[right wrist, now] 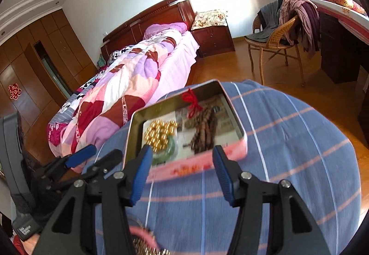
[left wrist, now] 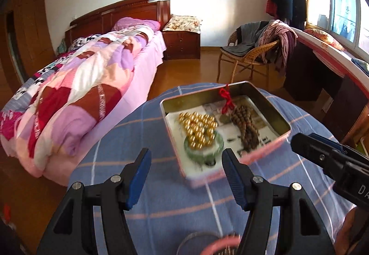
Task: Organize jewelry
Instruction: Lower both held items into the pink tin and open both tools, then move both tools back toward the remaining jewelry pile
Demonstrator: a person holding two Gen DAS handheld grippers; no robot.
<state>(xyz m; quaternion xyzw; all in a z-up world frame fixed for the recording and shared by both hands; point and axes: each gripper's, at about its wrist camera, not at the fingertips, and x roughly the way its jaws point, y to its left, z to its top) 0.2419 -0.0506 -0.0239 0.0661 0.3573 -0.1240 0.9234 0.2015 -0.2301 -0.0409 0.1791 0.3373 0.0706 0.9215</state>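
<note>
An open pink-sided metal tin (left wrist: pixel 265 151) (right wrist: pixel 198 167) sits on a round table with a blue checked cloth (left wrist: pixel 161 208) (right wrist: pixel 288 162). Inside lie a gold bead string (left wrist: pixel 198 130) (right wrist: pixel 159 135), a green bangle (left wrist: pixel 203 151) (right wrist: pixel 168 151) and a brown bead string (left wrist: pixel 246 125) (right wrist: pixel 205 132) with a red knot (left wrist: pixel 227 99) (right wrist: pixel 192 100). My left gripper (left wrist: pixel 185 172) is open and empty just before the tin's near left corner. My right gripper (right wrist: pixel 182 169) is open and empty before the tin's near wall; it also shows in the left wrist view (left wrist: pixel 297 140).
A pink-rimmed round object (left wrist: pixel 221 243) (right wrist: pixel 143 241) with gold beads sits at the near table edge, under the grippers. A bed with a patchwork quilt (left wrist: pixel 80 98) stands left. A wicker chair with clothes (left wrist: pixel 253 52) and a desk (left wrist: pixel 322 70) stand beyond the table.
</note>
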